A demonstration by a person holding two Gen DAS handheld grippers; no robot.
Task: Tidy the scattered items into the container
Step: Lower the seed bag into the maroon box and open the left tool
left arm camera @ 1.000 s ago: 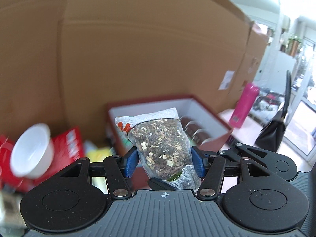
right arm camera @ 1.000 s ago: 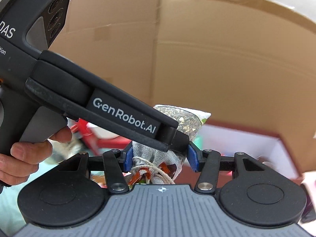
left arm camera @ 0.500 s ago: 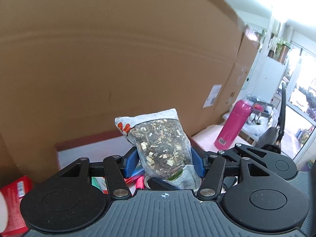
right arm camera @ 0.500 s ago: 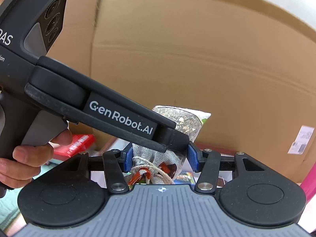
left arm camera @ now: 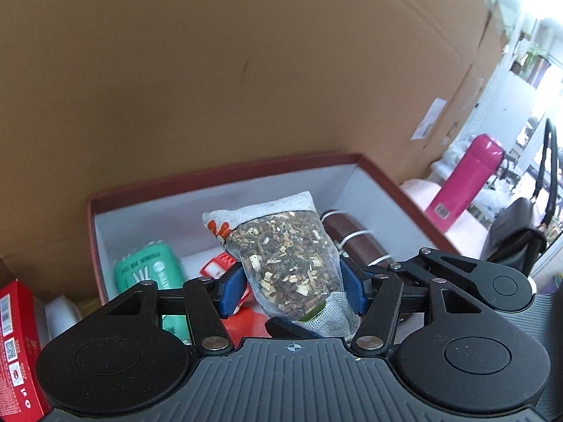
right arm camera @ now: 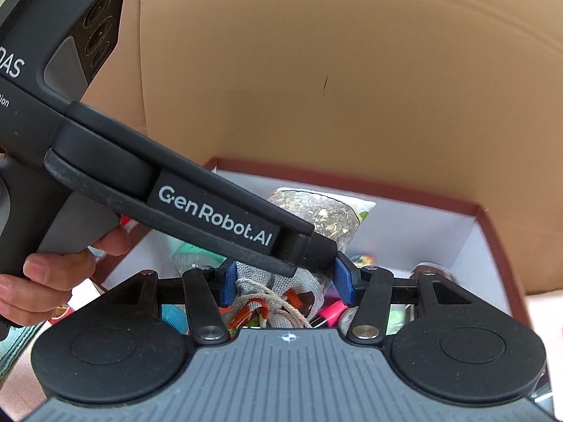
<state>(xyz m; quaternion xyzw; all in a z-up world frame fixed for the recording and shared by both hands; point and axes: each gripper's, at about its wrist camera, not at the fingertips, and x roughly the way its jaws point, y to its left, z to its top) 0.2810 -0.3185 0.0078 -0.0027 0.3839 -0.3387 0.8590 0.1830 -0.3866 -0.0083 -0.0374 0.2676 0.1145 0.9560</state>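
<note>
The big red box has come back into view right under the herb bag, so the bag looks ready to drop in beside the things already there, and both the left claw and right claw are squeezed narrow on it.
</note>
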